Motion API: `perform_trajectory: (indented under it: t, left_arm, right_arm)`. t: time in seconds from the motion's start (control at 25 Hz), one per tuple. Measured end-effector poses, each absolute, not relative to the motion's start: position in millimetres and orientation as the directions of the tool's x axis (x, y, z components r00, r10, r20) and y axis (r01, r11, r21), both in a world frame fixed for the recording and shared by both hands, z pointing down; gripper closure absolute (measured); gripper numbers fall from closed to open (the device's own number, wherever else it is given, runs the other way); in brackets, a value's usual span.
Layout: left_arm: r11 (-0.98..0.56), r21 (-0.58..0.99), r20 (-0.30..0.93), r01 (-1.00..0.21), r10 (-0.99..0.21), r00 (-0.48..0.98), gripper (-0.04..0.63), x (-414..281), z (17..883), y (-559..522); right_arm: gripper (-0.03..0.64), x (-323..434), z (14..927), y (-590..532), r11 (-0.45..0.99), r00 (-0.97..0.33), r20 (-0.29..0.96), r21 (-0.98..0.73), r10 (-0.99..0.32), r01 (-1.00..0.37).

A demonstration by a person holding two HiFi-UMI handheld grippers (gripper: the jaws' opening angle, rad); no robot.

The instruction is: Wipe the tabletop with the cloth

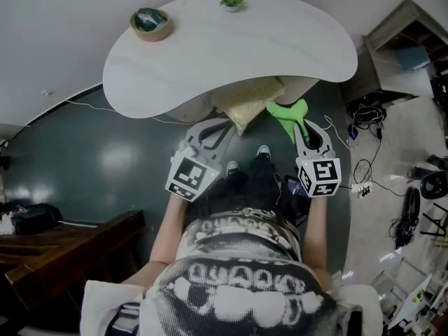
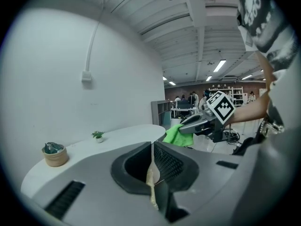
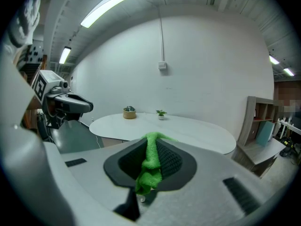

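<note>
Both clamped, left tool (image 2: 153,149) on beige cloth (image 1: 253,98), right tool (image 3: 153,141) on green cloth (image 3: 151,163), teal-filled bowl (image 1: 142,33).

White wall (image 3: 202,88), dark green floor (image 1: 91,159), ceiling strip light (image 3: 113,3), wooden shelf unit (image 3: 261,121) at right, cables (image 1: 365,109) on floor.

A bowl (image 1: 151,24) is set at the far left of the table (image 1: 280,54), and a small potted plant (image 1: 232,0) is placed to its right, at the far edge. Just before the near edge, a first cloth (image 1: 253,98) is held in the left gripper (image 1: 222,126), and a second cloth (image 1: 287,114) beside it in the right gripper (image 1: 302,126). A shelf unit (image 1: 409,40) is found right of the table, and cables (image 1: 367,142) nearer on the floor (image 1: 105,152).
</note>
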State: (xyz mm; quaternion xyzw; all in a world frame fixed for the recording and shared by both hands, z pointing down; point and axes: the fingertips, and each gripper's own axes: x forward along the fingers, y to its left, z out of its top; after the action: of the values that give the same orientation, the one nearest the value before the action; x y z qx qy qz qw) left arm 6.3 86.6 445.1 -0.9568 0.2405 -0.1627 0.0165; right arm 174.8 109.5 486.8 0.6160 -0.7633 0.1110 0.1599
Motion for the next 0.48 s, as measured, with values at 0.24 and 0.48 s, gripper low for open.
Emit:
perform_trajectory:
  t: [0.24, 0.48]
  left_arm:
    - [-0.890, -0.113, 0.300, -0.442, -0.455, 0.838, 0.578, 6.4, 446.0, 88.9]
    - [-0.892, -0.116, 0.299, -0.437, -0.451, 0.841, 0.578, 5.6, 446.0, 88.0]
  right_arm:
    - [0.566, 173.7, 490.7, 112.0, 0.214, -0.186, 0.384, 0.031, -0.904, -0.976]
    - [0.566, 175.5, 490.9, 109.7, 0.216, -0.183, 0.389, 0.042, -0.903, -0.975]
